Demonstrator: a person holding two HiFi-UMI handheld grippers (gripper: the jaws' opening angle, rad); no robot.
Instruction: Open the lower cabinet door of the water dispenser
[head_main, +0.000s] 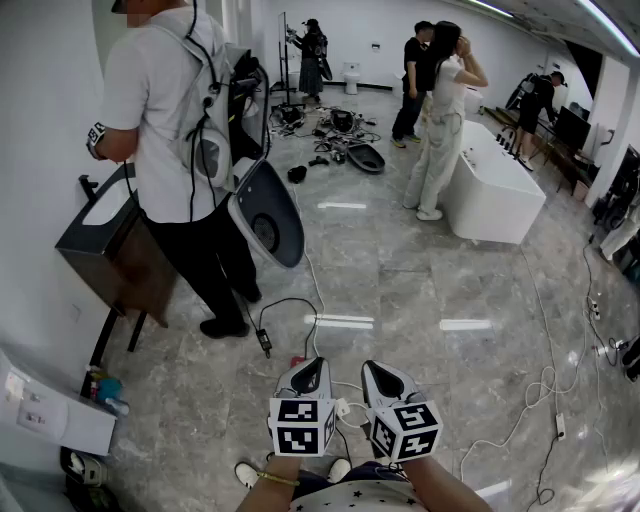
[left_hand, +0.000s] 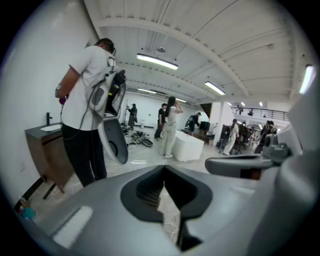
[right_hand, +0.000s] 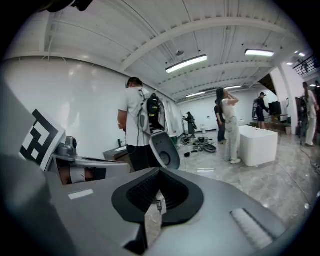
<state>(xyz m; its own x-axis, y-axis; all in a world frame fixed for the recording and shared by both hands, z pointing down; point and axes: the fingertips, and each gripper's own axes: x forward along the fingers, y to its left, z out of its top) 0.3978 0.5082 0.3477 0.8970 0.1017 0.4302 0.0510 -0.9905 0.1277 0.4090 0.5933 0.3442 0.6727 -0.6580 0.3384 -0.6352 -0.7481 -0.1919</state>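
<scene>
No water dispenser or cabinet door can be told for sure in any view. A white appliance with buttons (head_main: 40, 415) juts in at the head view's lower left edge; what it is stays unclear. My left gripper (head_main: 310, 376) and right gripper (head_main: 386, 380) are held side by side close to my body, above the marble floor, pointing forward and slightly down. In the left gripper view the left gripper (left_hand: 163, 169) has its tips together with nothing between them. The right gripper (right_hand: 159, 171) in its own view is likewise shut and empty.
A person in a white shirt (head_main: 170, 120) stands at a dark wash-stand (head_main: 105, 250) on the left. A white bathtub (head_main: 492, 190) and several people are farther back. Cables (head_main: 290, 320) and a power strip (head_main: 560, 425) lie on the floor ahead.
</scene>
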